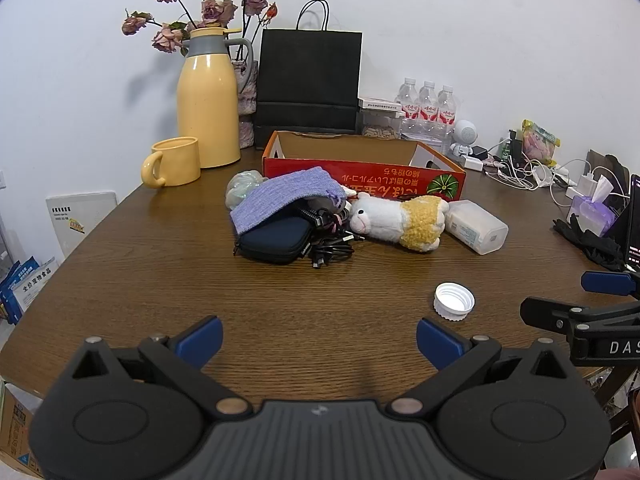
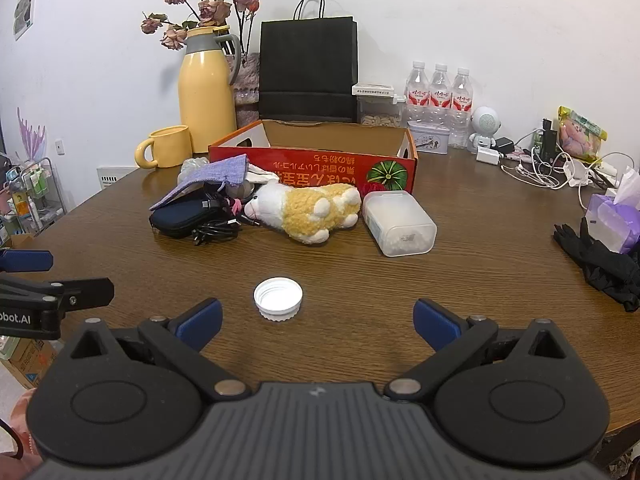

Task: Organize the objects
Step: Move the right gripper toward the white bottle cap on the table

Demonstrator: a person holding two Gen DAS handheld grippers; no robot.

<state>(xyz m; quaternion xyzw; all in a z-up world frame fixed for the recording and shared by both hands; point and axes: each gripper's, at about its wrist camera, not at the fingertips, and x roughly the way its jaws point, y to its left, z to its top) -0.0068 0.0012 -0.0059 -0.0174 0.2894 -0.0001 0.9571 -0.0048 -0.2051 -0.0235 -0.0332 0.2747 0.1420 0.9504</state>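
Note:
A red cardboard box (image 1: 360, 178) (image 2: 320, 164) stands open on the wooden table. In front of it lie a purple knit pouch (image 1: 276, 204) (image 2: 216, 176), a dark zip case (image 1: 276, 238) (image 2: 180, 218), tangled black cables (image 1: 332, 248) (image 2: 216, 232), a plush sheep (image 1: 400, 218) (image 2: 308, 210) and a clear plastic box (image 1: 476, 226) (image 2: 400, 224). A white bottle cap (image 1: 454, 301) (image 2: 278, 298) lies nearer. My left gripper (image 1: 320, 338) is open and empty above the near table. My right gripper (image 2: 318, 320) is open and empty, the cap just ahead of its left finger.
A yellow jug (image 1: 208, 108), yellow mug (image 1: 172, 162), black paper bag (image 1: 308, 80) and water bottles (image 1: 428, 108) stand behind the box. Chargers and cables (image 2: 552, 168), tissues (image 2: 616, 216) and black gloves (image 2: 600, 256) lie at the right.

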